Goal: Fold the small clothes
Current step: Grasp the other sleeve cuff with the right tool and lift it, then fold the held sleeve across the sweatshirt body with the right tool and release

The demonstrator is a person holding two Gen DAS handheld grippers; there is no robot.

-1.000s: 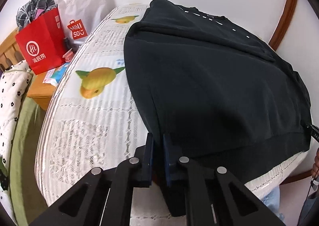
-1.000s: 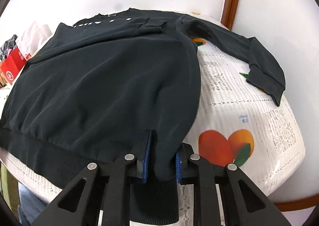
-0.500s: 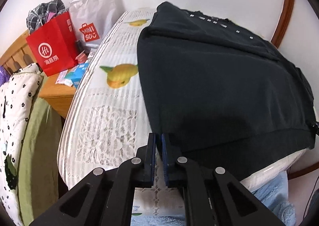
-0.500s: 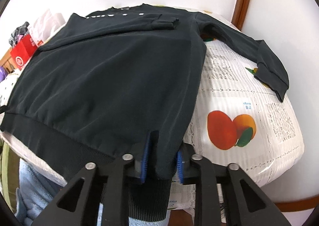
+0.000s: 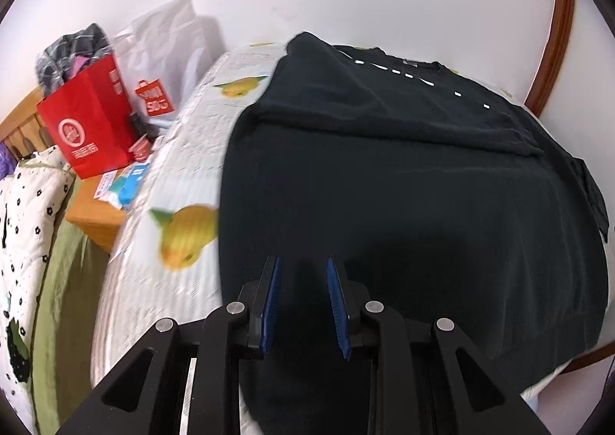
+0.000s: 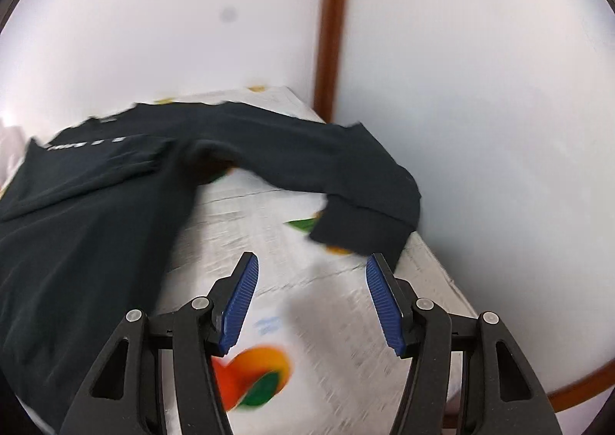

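1. Sweatshirt (image 5: 403, 204) lies spread flat on the mattress (image 5: 180, 150), one sleeve (image 6: 346, 181) stretched out sideways.
2. Left gripper (image 5: 303, 304): fingers parting above the hem, gripping nothing.
3. Right gripper (image 6: 309, 304): fingers spreading wide over bare mattress, empty.

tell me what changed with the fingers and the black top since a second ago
Both grippers let go of the black sweatshirt hem. The left gripper is opening above the fabric; the right gripper, opening wider, has swung toward the outstretched sleeve. The sweatshirt stays spread on the mattress.
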